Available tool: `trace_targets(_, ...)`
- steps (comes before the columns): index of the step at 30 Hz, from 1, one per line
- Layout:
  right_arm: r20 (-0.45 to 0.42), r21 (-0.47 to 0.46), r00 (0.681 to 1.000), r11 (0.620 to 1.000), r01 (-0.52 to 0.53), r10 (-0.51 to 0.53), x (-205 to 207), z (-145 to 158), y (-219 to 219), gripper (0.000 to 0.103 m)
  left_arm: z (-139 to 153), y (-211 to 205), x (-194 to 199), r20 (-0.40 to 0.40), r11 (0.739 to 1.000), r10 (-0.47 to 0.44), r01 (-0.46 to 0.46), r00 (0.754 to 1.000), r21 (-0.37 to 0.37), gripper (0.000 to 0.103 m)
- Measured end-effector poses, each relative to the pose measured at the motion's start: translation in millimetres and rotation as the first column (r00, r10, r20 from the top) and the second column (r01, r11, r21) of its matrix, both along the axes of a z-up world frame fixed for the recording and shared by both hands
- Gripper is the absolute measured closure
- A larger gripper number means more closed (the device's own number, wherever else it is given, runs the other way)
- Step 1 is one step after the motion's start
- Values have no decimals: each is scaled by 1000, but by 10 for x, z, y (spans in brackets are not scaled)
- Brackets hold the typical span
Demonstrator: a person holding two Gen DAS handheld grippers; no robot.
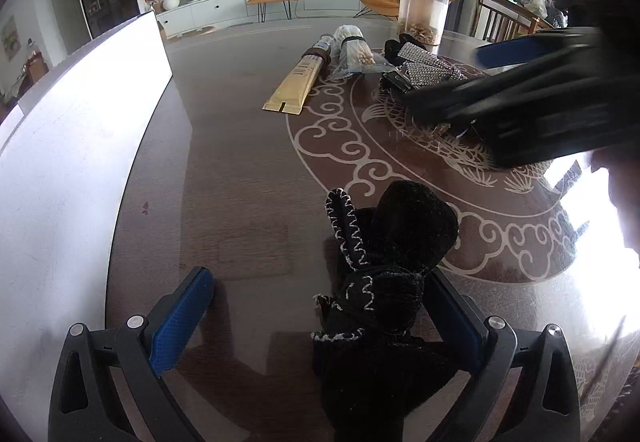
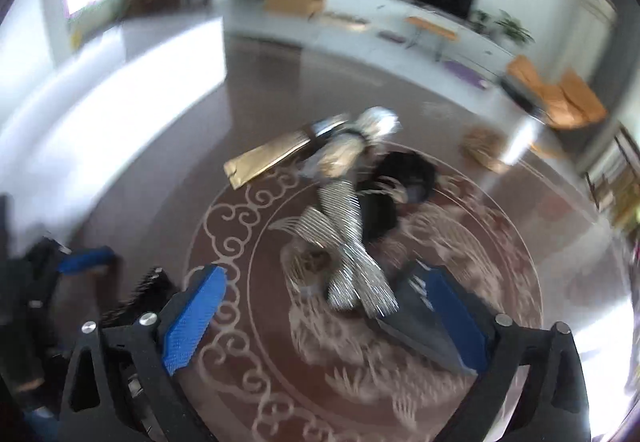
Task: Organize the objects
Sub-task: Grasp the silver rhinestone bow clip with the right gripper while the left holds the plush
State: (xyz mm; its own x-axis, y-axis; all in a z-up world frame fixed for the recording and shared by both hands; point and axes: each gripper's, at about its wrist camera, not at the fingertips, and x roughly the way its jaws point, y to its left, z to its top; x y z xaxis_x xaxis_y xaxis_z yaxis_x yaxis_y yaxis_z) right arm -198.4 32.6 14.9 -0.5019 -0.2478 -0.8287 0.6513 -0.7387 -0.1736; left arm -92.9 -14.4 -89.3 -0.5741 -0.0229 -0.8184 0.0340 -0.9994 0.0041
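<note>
left gripper [image 1: 320, 318] spread wide, black knit glove [image 1: 380, 282] loose between pads on near table [image 1: 240, 161]. right gripper [image 2: 324, 318] apart, empty, blurred above sequined strap [image 2: 344, 238]; could snag or scatter it.

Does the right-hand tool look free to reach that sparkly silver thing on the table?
Probably yes. The right gripper is open, and the sparkly silver item lies just ahead of its fingers with nothing between; the view is blurred, though.

The whole right wrist view is motion-blurred; the black knitted fabric item [image 1: 384, 282] runs off the left view's bottom edge.
</note>
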Motion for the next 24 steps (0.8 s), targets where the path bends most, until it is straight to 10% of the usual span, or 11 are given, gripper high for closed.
trace_targets(2, 44, -6, 999, 1000, -27, 27, -70, -129, -89, 17, -1, 0, -1, 0, 1000, 0, 0, 1000, 0, 0)
trace_targets(4, 95, 4, 995, 1000, -10, 10, -148, -224, -115, 51, -2, 0, -2, 0, 1000, 0, 0, 1000, 0, 0)
trace_targets(14, 101, -71, 986, 988, 139, -131, 596, -209, 521, 51, -5, 0, -7, 0, 1000, 1, -1, 1000, 0, 0)
trace_targets(21, 111, -215, 912, 886, 411, -396, 1190, -194, 996, 50, 0, -1, 0, -1, 1000, 2, -2, 1000, -1, 0)
trace_targets(24, 59, -259, 887, 851, 457, -458, 1265, -200, 1029, 20, -1, 0, -1, -1, 1000, 2, -2, 1000, -1, 0)
